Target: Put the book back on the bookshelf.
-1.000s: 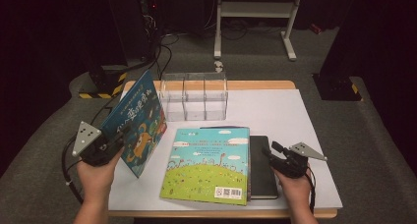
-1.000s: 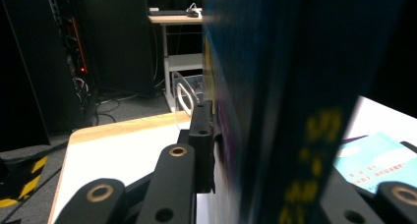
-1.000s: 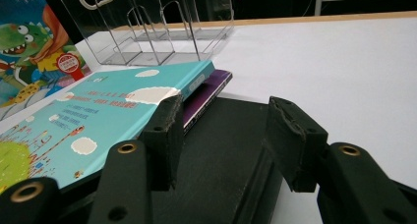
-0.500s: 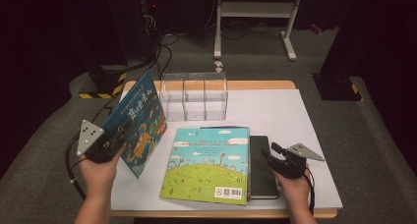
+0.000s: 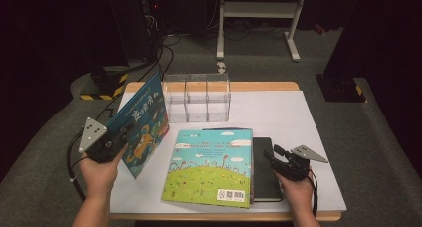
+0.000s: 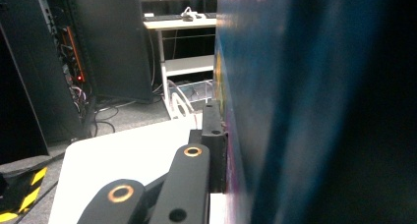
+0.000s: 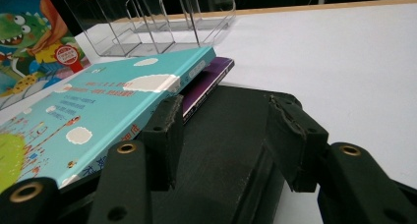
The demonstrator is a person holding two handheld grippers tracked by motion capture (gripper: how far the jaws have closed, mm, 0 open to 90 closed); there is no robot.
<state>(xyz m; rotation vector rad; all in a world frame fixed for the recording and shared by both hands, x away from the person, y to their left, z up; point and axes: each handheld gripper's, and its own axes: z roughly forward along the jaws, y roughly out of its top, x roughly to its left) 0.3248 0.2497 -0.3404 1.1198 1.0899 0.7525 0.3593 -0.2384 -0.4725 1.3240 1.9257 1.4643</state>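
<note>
From the high view I had the left claw (image 5: 115, 143) clamped on the lower edge of the blue picture book (image 5: 144, 122), which stood tilted on its bottom corner on the white table (image 5: 278, 112), leaning up and away from the claw toward the clear acrylic organiser (image 5: 197, 97). Its jaws had just been closing, with the book's cover between them. The right claw (image 5: 272, 156) hovered half open over the black notebook (image 5: 263, 167), beside the glossy turquoise book (image 5: 211, 167) that lay flat on its left.

In the left gripper view, the one visible black finger (image 6: 212, 135) pressed flat against the blurred blue cover (image 6: 295, 106), which rose like a wall just to its right; a curved clear divider (image 6: 179, 98) of the organiser showed beyond the tip.

In the right gripper view, the two worn, chipped pads (image 7: 167, 130) stood apart above the matte notebook (image 7: 226, 135). I could not tell whether they touched it. A thin purple book (image 7: 209, 81) was sandwiched under the turquoise one (image 7: 98, 111).
</note>
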